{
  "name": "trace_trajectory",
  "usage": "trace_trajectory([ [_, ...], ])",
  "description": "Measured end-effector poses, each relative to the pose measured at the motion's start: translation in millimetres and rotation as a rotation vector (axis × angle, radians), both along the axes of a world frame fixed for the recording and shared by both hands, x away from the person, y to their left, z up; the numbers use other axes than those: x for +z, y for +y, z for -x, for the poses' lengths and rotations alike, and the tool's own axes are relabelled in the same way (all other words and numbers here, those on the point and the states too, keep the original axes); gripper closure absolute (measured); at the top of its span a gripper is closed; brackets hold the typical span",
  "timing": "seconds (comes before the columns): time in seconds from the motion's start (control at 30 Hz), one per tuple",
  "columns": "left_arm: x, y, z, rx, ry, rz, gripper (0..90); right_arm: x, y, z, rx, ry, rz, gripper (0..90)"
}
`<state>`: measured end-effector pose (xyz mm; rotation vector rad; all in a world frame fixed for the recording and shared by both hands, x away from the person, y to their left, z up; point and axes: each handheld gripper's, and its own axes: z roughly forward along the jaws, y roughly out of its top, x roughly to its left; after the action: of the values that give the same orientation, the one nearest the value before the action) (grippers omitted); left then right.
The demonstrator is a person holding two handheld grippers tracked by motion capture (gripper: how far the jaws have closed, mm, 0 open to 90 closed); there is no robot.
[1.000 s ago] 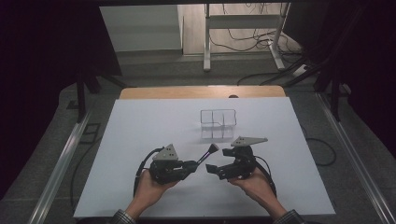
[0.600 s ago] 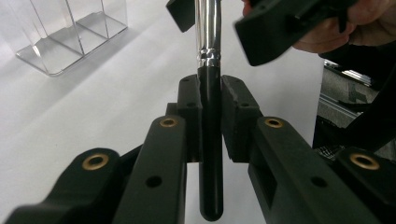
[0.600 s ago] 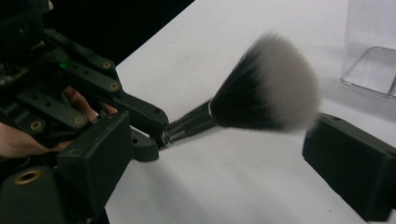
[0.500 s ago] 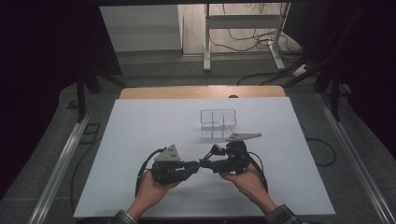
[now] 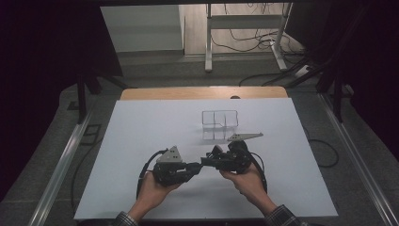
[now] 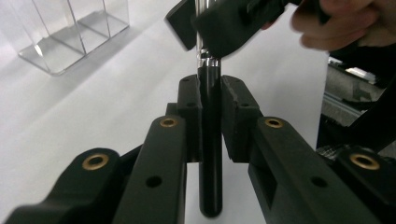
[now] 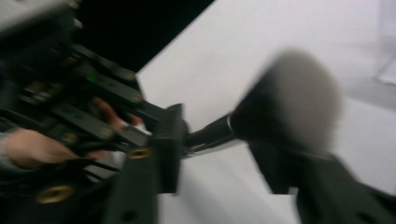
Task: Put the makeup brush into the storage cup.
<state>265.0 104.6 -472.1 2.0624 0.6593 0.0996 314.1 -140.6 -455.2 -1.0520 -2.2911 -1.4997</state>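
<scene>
High view, item: a makeup brush (image 5: 203,162) was held above the near middle of the white tabletop (image 5: 141,127), between the two grippers.
Left gripper (image 5: 190,167): its fingers (image 6: 189,116) were closed narrowly on the brush's black handle, the handle's butt end projecting back past the pads in the left gripper view.
Right gripper (image 5: 211,157): its fingers (image 7: 168,140) stood on either side of the brush near the ferrule and bristle head; motion blur meant I could not tell whether they were gripping or merely bracketing it.
Change since a second before: the right gripper had swung in from the right, where it had sat apart from the left one, and now met the left gripper tip to tip. The left gripper had barely shifted.
Meaning for the work: judged a hand-over or re-grip of the brush, not yet completed, since the left fingers were clamped on it.
Long axis: roughly level, running left to right across the tabletop.
Pointing: silver ferrule (image 6: 205,56) and soft bristle head (image 7: 299,98) towards the right gripper; handle end towards the left.
Other stock: a clear compartmented organiser (image 5: 219,121) stood on the far side of both grippers, apart from them, its compartments apparently unfilled.
</scene>
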Motion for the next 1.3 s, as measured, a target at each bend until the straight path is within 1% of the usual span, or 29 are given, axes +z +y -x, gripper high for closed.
trace_trajectory([
  [0.03, -0.9, -2.4, 0.0, -0.005, 0.003, -0.006, 78.5, 0.5, -1.3, -1.2, 0.015, 0.053, -0.056, 75.5],
  [0.07, -0.9, -2.4, 0.0, -0.005, 0.003, -0.006, 78.2, 0.5, -1.3, -1.2, 0.015, 0.053, -0.056, 75.5],
  [0.1, -1.1, -3.4, -0.3, -0.006, 0.003, -0.016, 78.2, 0.7, -0.9, -0.9, 0.012, 0.055, -0.053, 75.8],
  [0.17, -2.0, -2.5, -1.0, 0.004, 0.004, -0.025, 75.1, 1.5, 0.7, 0.7, 0.015, 0.046, -0.034, 76.2],
  [0.2, -2.0, -2.5, -1.0, 0.004, 0.004, -0.025, 72.5, 1.5, 0.7, 0.7, 0.015, 0.046, -0.034, 76.2],
  [0.23, -1.9, -2.2, -1.0, 0.015, 0.005, -0.021, 72.5, 1.8, 1.0, 1.0, 0.013, 0.040, -0.025, 76.2],
  [0.27, -1.3, -1.5, -2.0, 0.015, 0.010, -0.019, 63.6, 2.2, 1.2, 1.9, 0.014, 0.023, -0.005, 76.1],
  [0.3, -1.3, -1.5, -2.0, 0.015, 0.010, -0.019, 61.8, 2.2, 1.2, 1.9, 0.014, 0.023, -0.005, 76.1],
  [0.33, -1.2, -1.9, -1.5, 0.022, -0.001, -0.040, 58.9, 2.3, 0.6, 2.0, 0.016, 0.016, -0.004, 76.1],
  [0.37, -1.2, -1.9, -1.5, 0.022, -0.001, -0.040, 56.3, 2.3, 0.6, 2.0, 0.016, 0.016, -0.004, 76.1],
  [0.4, -1.6, -2.3, -1.6, 0.025, 0.003, -0.056, 52.6, 2.3, 0.3, 1.9, 0.021, 0.000, 0.002, 76.1],
  [0.43, -2.1, -2.8, -1.5, 0.028, 0.002, -0.060, 52.6, 2.3, 0.3, 1.9, 0.021, 0.000, 0.002, 76.1],
  [0.47, -3.2, -3.3, -1.5, 0.034, -0.001, -0.075, 48.0, 2.4, -0.1, 2.2, 0.020, -0.005, 0.007, 76.1],
  [0.5, -3.2, -3.3, -1.5, 0.034, -0.001, -0.075, 46.1, 2.4, -0.1, 2.2, 0.020, -0.005, 0.007, 76.1],
  [0.53, -4.0, -3.7, -1.7, 0.036, -0.001, -0.085, 46.1, 2.3, -0.2, 2.3, 0.021, -0.008, 0.011, 76.1],
  [0.57, -4.6, -4.0, -1.7, 0.039, 0.000, -0.092, 41.4, 2.1, -0.4, 2.7, 0.020, -0.017, 0.023, 76.1],
  [0.6, -5.0, -4.1, -1.7, 0.042, 0.001, -0.096, 41.4, 2.1, -0.4, 2.7, 0.020, -0.017, 0.023, 76.1],
  [0.63, -5.6, -3.4, -2.3, 0.040, 0.008, -0.100, 37.0, 1.8, -1.1, 2.8, 0.017, -0.024, 0.030, 76.1],
  [0.7, -6.0, -3.1, -2.4, 0.042, 0.014, -0.100, 36.0, 1.8, -1.2, 2.8, 0.018, -0.028, 0.033, 76.1],
  [0.8, -6.6, -0.3, -3.0, 0.048, 0.018, -0.105, 30.8, 2.3, -2.4, 3.5, 0.013, -0.047, 0.046, 75.9],
  [0.9, -7.0, 0.6, -3.0, 0.052, 0.024, -0.100, 27.0, 2.6, -3.4, 3.9, 0.008, -0.055, 0.053, 76.0],
  [0.97, -7.7, 1.7, -2.5, 0.056, 0.021, -0.108, 25.0, 2.5, -4.5, 4.1, 0.005, -0.063, 0.058, 76.0],
  [1.03, -7.8, 3.0, -2.5, 0.049, 0.015, -0.124, 22.6, 2.5, -5.5, 4.4, 0.002, -0.069, 0.062, 76.0],
  [1.13, -8.6, 3.4, -2.0, 0.054, 0.012, -0.130, 20.3, 2.5, -6.3, 4.5, 0.001, -0.082, 0.069, 76.0],
  [1.17, -8.9, 3.4, -1.7, 0.055, 0.013, -0.130, 17.5, 2.9, -7.4, 5.1, -0.002, -0.085, 0.076, 76.0],
  [1.23, -9.8, 4.1, -0.8, 0.056, 0.012, -0.138, 15.5, 3.0, -8.0, 5.1, -0.004, -0.092, 0.078, 76.0],
  [1.27, -10.1, 5.6, -0.8, 0.055, 0.014, -0.143, 13.9, 3.5, -9.1, 6.0, -0.007, -0.101, 0.085, 75.9],
  [1.3, -10.1, 6.2, -0.7, 0.059, 0.015, -0.140, 13.3, 3.5, -9.5, 6.1, -0.009, -0.109, 0.088, 75.9],
])
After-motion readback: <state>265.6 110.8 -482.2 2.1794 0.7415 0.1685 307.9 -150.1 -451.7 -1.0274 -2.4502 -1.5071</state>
